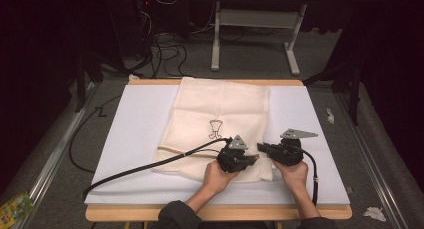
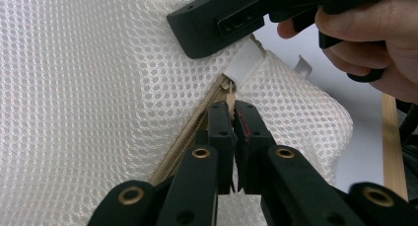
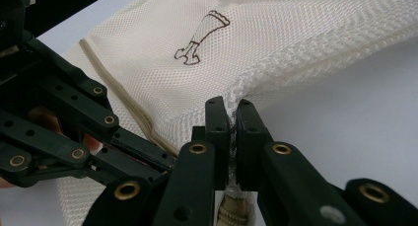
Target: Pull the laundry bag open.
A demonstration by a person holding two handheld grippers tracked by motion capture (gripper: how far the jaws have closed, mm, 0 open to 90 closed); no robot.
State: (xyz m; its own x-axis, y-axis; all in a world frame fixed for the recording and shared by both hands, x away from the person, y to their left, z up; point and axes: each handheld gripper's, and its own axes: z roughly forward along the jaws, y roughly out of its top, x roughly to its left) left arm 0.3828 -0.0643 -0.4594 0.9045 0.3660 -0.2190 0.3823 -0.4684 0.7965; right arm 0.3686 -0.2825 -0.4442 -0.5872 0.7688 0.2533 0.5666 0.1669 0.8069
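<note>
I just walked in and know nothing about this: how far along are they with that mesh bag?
Early, I'd say. Done: the mesh bag lies flat on the white pad. In hand: the left gripper is closed at the zipper pull, and the right gripper pinches the bag's corner. Left: presumably running the zipper along its track; I can't tell whether they mean to open or close it.

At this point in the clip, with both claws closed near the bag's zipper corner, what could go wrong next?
The left claw grips only the small zipper pull, so it may slip off under tension. The right claw pinches thin fabric at the edge of the mesh bag; a hard pull could stretch or tear it. The two claws sit very close together, so they could collide.
</note>
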